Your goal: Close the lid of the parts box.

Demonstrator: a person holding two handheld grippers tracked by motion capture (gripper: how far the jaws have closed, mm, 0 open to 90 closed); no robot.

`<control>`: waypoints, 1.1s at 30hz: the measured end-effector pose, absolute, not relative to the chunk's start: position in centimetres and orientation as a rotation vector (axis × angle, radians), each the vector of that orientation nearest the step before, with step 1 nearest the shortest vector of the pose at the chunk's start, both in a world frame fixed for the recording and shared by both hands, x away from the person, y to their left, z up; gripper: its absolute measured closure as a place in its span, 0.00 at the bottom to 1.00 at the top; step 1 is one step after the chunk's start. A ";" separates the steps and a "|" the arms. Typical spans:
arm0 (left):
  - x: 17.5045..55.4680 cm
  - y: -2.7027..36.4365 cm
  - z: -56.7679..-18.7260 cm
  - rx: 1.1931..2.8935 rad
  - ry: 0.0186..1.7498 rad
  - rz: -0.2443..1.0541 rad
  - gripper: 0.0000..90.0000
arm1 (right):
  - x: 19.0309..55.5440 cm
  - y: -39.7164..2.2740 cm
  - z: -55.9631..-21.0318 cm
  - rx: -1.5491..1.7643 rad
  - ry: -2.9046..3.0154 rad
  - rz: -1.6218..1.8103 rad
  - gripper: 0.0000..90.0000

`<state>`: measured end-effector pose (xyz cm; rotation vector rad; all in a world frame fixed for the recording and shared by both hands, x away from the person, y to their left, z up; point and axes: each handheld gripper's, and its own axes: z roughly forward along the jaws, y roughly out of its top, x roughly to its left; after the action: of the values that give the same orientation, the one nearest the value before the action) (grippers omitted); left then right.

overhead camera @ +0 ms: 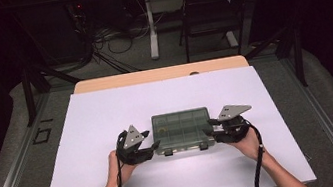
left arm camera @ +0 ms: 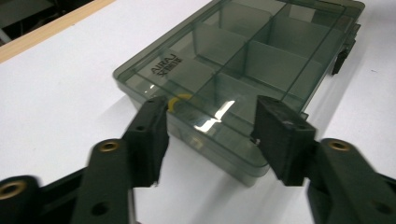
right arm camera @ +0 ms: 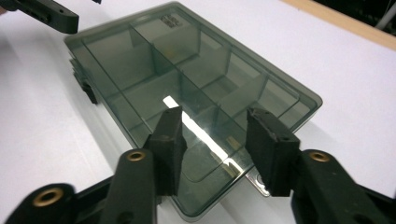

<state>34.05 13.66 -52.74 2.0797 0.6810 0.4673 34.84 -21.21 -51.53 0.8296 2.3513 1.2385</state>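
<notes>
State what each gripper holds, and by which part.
Nothing is held. The left gripper and right gripper stand open at opposite ends of the compartment box.

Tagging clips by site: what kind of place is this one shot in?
Probably a lab or recording studio, not a home. A white sheet covers a wooden table inside a dark metal frame, cables trail over the grey floor behind, and a black folding chair stands by another desk.
</notes>
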 end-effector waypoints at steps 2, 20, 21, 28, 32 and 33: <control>33.8 13.9 -52.6 2.071 0.681 0.458 0.39 | 34.7 -21.3 -51.4 0.824 2.351 1.236 0.49; 31.8 16.1 -52.8 2.070 0.735 0.515 0.08 | 33.2 -22.6 -50.7 0.825 2.280 1.284 0.12; 31.6 16.3 -52.7 2.067 0.741 0.520 0.07 | 33.1 -22.7 -50.8 0.829 2.273 1.290 0.11; 30.8 17.0 -53.1 2.078 0.752 0.515 0.00 | 31.8 -23.3 -50.9 0.844 2.242 1.289 0.08; 30.2 17.3 -53.4 2.063 0.744 0.532 0.00 | 31.2 -23.6 -50.8 0.838 2.224 1.293 0.06; 30.0 17.3 -53.4 2.061 0.742 0.540 0.00 | 30.9 -23.7 -50.9 0.837 2.209 1.294 0.06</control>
<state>30.04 17.35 -53.43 2.0606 0.7420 0.5402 30.92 -23.72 -50.87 0.8369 2.2087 1.2944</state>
